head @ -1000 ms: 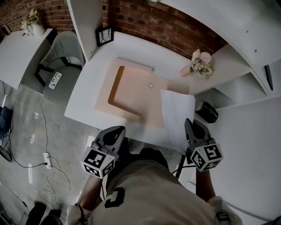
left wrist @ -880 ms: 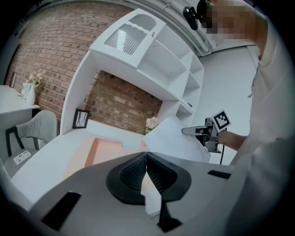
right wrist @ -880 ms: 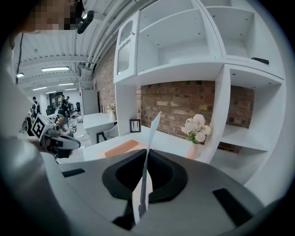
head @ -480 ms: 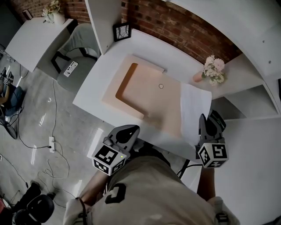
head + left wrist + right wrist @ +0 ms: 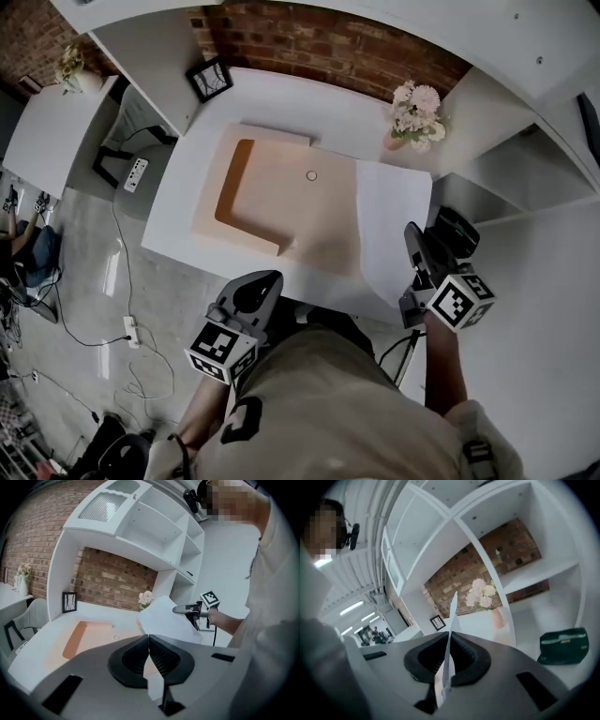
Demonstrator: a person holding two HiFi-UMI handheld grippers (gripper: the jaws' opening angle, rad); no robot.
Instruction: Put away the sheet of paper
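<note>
White rectangular sheet of paper [image 5: 389, 220] is over the right end of the white worktop [image 5: 178, 220], just beside the peach desk mat [image 5: 281, 192]. Right hand-held gripper [image 5: 412, 236] is clamped on the sheet's right edge, toward its near end. Sheet's long axis runs from near edge to far edge, away from that gripper. Sheet probably lifted; far end contact unclear. Left hand-held gripper [image 5: 263, 281] has its jaws together with nothing in them, off the near edge, well apart from the sheet. White shelf compartments [image 5: 497, 173] lie to the right gripper's right, a likely destination.
</note>
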